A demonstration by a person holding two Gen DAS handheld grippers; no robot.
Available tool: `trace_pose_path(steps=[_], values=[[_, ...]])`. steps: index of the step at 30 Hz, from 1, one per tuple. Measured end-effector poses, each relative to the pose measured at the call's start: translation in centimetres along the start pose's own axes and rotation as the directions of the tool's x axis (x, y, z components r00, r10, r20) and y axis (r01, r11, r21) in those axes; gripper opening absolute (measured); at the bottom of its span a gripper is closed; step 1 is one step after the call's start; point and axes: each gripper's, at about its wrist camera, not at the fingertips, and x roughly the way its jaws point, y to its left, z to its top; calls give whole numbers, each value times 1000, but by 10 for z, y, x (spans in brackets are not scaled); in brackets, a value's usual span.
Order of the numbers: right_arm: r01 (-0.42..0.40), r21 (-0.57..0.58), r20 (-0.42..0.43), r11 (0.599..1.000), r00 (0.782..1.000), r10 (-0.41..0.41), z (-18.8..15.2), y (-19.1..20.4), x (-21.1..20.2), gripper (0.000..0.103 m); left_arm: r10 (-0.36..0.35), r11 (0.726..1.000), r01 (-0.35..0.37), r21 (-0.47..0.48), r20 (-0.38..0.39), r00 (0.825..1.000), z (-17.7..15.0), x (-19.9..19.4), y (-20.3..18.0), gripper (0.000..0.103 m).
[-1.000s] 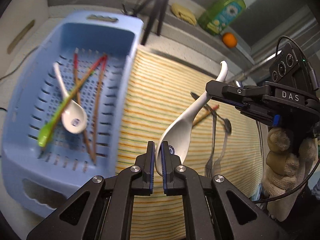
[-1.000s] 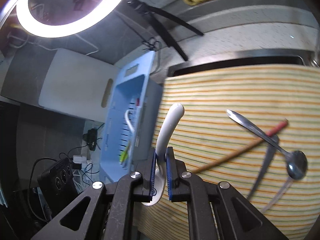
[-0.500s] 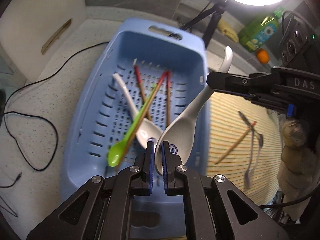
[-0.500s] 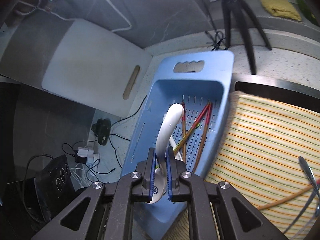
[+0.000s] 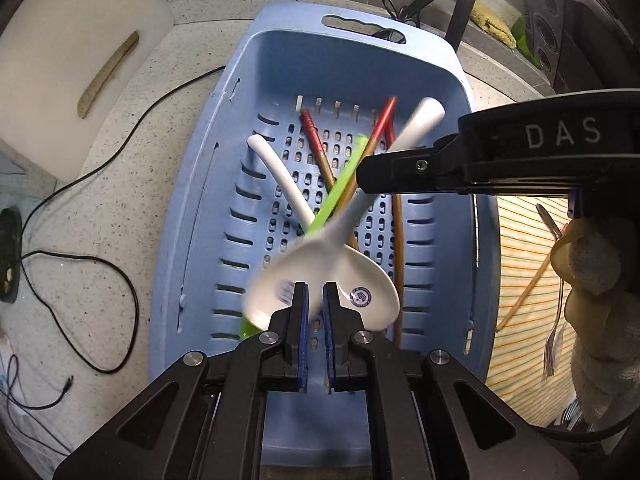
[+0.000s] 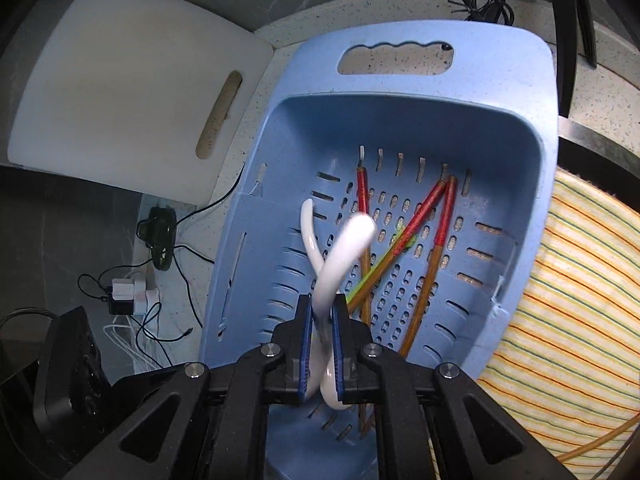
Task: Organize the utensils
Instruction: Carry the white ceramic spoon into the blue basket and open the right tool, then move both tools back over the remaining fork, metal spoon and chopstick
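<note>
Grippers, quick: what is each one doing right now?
Left gripper: cannot tell; the blurred white spoon sits at its nearly shut jaws.
Right gripper: closed on the white spoon.

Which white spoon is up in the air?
The white spoon pinched by the right gripper, its handle poking up. The other white spoon lies flat in the blue basket.

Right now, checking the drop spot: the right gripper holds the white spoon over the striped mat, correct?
Not quite. The right gripper holds the white spoon over the blue basket, not the striped mat, which lies beside it. The right wrist view shows this.
</note>
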Motion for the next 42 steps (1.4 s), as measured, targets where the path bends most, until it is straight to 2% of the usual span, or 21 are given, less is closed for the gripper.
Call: trace_pose_path(steps=[7, 9, 12, 17, 20, 24, 30, 34, 39, 42], values=[[-9, -58, -13, 998, 1000, 8, -1, 6, 0, 13, -20, 999, 22, -46, 37, 999, -3, -17, 6, 6], [-12, -85, 3, 996, 1000, 13, -4, 9, -8, 21, -18, 999, 21, -45, 55, 998, -4, -25, 5, 6], [-11, -119, 35, 993, 999, 15, -11, 10, -26, 22, -21, 999, 25, -42, 89, 996, -7, -40, 1, 6], [-28, -136, 78, 990, 996, 39, -28, 0, -63, 22, -30, 999, 35, -23, 170, 985, -17, -67, -20, 7], [-4, -160, 122, 987, 992, 24, -45, -9, -89, 24, -29, 1000, 31, -6, 217, 976, -25, -81, -39, 16], [26, -177, 178, 984, 984, 6, -66, -26, -123, 28, -42, 999, 35, 31, 251, 967, -28, -88, -68, 16], [120, -182, 266, 976, 962, -68, -97, -60, -167, 30, -74, 995, 54, 85, 261, 963, -36, -87, -110, 16], [144, -147, 326, 979, 941, -89, -117, -89, -194, 32, -97, 994, 79, 77, 261, 960, -40, -77, -132, 18], [182, -76, 426, 980, 895, -133, -141, -132, -230, 32, -104, 993, 87, 80, 242, 965, -52, -56, -160, 21], [188, -53, 418, 981, 896, -149, -150, -157, -243, 32, -117, 991, 99, 93, 203, 972, -56, -40, -176, 21]])
